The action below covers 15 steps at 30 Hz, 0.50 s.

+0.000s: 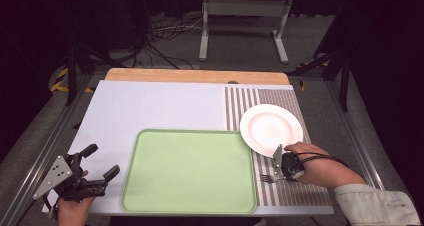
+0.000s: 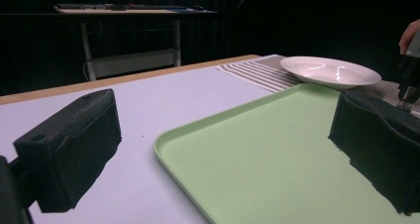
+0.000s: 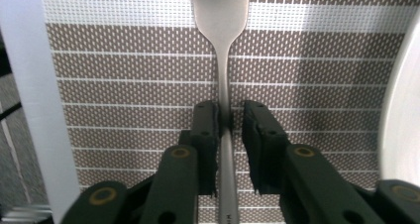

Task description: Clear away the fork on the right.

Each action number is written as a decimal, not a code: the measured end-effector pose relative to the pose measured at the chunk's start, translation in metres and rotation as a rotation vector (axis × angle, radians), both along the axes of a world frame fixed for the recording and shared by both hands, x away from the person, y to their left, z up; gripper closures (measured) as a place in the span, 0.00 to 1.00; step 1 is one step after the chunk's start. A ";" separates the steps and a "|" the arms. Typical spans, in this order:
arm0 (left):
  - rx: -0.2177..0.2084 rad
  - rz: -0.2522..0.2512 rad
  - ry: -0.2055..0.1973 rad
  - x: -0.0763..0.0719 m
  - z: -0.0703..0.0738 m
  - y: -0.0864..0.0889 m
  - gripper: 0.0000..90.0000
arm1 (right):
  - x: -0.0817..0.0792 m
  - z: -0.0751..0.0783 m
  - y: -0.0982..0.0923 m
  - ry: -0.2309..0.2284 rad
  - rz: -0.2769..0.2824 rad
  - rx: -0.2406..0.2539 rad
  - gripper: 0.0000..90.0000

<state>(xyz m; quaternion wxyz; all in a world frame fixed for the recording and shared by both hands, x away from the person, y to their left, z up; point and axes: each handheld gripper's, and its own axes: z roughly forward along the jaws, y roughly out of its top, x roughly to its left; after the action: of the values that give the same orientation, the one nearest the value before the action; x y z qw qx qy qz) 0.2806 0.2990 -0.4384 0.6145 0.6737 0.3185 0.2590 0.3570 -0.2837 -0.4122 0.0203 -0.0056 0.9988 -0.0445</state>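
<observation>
The right gripper [image 3: 229,116] stands over the fork [image 3: 224,75], which lies on the striped placemat [image 3: 124,95] between the white plate [image 1: 270,129] and the green tray [image 1: 190,170]. Its jaws have the thin handle between them, but a narrow gap shows on each side, so the grip is not yet firm. If the hand lifts now, the fork may slip or tilt out. The left gripper [image 1: 100,161] rests wide apart, holding nothing.
</observation>
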 end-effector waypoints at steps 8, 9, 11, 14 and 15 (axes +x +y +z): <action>-0.003 0.003 0.001 0.000 0.000 0.001 0.00 | 0.000 -0.003 0.003 0.020 0.049 -0.031 0.95; -0.003 0.003 0.002 0.000 0.000 0.001 0.00 | 0.000 -0.003 0.003 0.019 0.050 -0.031 0.95; -0.007 0.004 0.002 0.000 0.000 0.001 0.00 | 0.000 -0.003 0.003 0.018 0.053 -0.035 0.95; -0.008 0.006 0.003 0.000 0.000 0.001 0.00 | 0.000 -0.002 0.003 0.017 0.050 -0.033 0.95; -0.008 0.006 0.002 0.000 0.000 0.001 0.00 | 0.000 -0.002 0.003 0.016 0.046 -0.032 0.95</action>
<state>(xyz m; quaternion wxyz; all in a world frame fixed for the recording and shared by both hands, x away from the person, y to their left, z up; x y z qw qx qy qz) 0.2802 0.3001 -0.4384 0.6162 0.6704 0.3221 0.2590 0.3568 -0.2809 -0.4144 0.0133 -0.0292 0.9977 -0.0599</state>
